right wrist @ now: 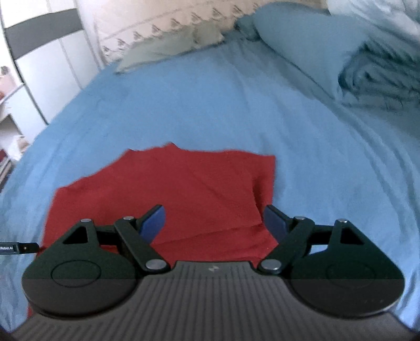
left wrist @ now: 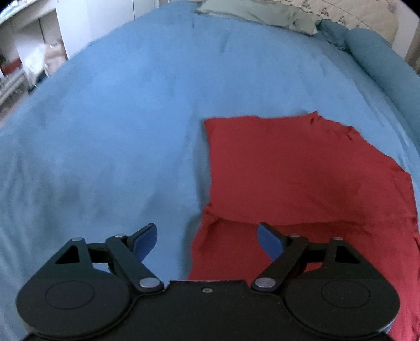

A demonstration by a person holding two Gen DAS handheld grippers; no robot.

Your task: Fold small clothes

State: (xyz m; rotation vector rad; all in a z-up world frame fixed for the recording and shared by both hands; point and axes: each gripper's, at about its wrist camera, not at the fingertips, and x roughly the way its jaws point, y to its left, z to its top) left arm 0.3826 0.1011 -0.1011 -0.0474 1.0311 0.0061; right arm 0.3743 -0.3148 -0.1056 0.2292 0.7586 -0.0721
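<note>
Right now we hold both tongs spread wide and empty above a red cloth (left wrist: 302,170) that lies flat on a blue sheet (left wrist: 118,118).

Our left tongs (left wrist: 207,236) sit over the cloth's left edge: the right finger is above red fabric, the left finger above bare sheet. That edge runs straight away from us, and left of it the sheet is open all the way to the bed's side. Our right tongs (right wrist: 214,223) hang over the cloth's right part, with its right edge just inside the right finger and open sheet beyond. Ahead of both tongs the sheet is clear up to the pillows (right wrist: 302,47).

The cloth is thin, matte and lightly creased, with one layer folded over another; a fold line crosses just ahead of the fingertips in both views. Its far edge is uneven, rising to a small peak. The sheet is soft and rippled with shallow wrinkles. Each finger carries a blue pad (left wrist: 147,241) on black linkage.

Only the left view shows shelves (left wrist: 26,60) off to the far left. Only the right view shows a crumpled blanket (right wrist: 380,73) far right and a patterned wall (right wrist: 157,23) behind the bed.
</note>
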